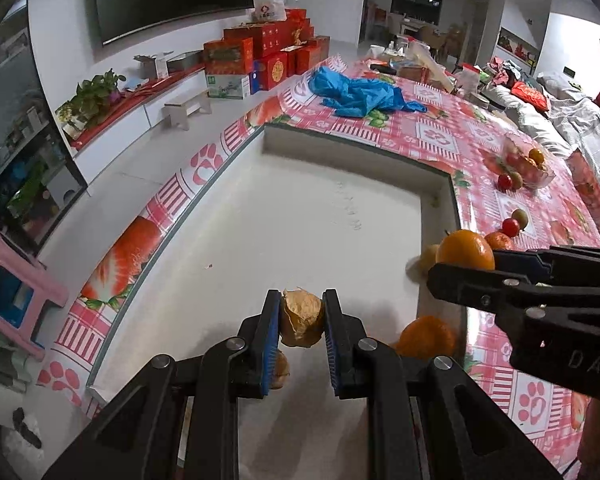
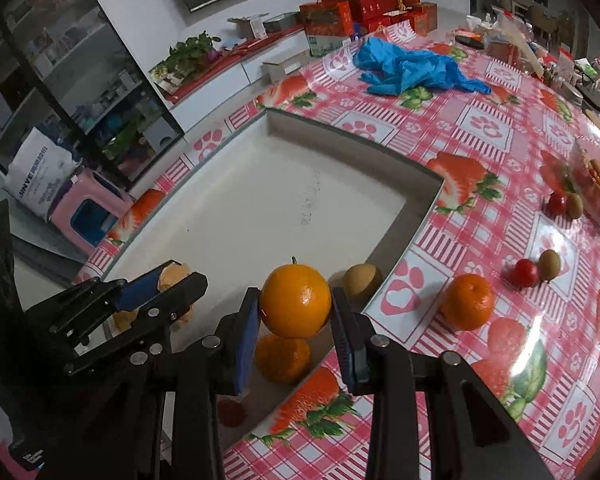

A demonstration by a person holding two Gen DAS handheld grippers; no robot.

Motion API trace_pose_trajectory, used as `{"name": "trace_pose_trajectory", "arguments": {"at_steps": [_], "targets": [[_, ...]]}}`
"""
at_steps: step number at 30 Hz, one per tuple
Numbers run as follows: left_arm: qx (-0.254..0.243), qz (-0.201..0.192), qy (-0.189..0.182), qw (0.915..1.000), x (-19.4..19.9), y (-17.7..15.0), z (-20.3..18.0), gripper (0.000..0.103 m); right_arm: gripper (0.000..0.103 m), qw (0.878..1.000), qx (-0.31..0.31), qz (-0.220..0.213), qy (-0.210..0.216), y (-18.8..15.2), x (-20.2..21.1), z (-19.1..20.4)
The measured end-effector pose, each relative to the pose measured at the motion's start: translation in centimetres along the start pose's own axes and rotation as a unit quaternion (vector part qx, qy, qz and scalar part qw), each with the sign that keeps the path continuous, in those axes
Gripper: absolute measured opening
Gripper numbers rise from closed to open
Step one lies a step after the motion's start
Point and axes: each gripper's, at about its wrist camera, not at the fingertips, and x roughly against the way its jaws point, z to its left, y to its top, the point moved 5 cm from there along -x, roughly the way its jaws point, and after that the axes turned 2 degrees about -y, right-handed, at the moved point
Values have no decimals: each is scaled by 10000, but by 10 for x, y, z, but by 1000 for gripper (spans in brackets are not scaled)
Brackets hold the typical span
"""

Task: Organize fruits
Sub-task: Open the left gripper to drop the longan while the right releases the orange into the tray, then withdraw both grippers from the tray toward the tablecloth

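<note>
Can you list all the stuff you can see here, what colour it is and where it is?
Round orange fruit: 1, orange, in right gripper
Papery husked fruit: 1, tan, in left gripper
Loose oranges: 2, orange, one in the tray, one on the cloth
Small round tan fruit: 1, tray corner
Cherry tomatoes: 2, red, on the cloth
Small kiwis: 2, green-brown, beside the tomatoes
Clear plastic fruit box: 1, far right
Crumpled plastic bag: 1, blue, far side
Shallow tray: 1, white, centre
Strawberry-print tablecloth: 1, pink
Gift boxes: several, red, by the wall
Grippers: 2, black, left, right
</note>
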Motion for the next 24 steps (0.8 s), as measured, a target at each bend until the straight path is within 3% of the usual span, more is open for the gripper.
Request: {"name": "trace_pose_trajectory", "arguments": {"at_steps": [14,16,17,18,20,24], "targets": [[65,239,143,9996,-12,-9,2,23,40,9998,19,180,69,-4,-13,4],[94,259,142,9995,-11,-10,4,44,59,9998,43,169,106,-3,-12,6],[109,218,173,9996,-9,-10,5,80,63,9998,61,150,111,-3,-11,7],[136,59,276,9995,-4,-9,6,94,69,9998,92,109,110,-2,-9,8],[101,-273,394,9988,7,-6,6,94,72,9998,135,62,111,-1,-6,9],[74,-225,409,9989,10,-2,6,94,82,9999,93,6,42,1,-1,6]]}}
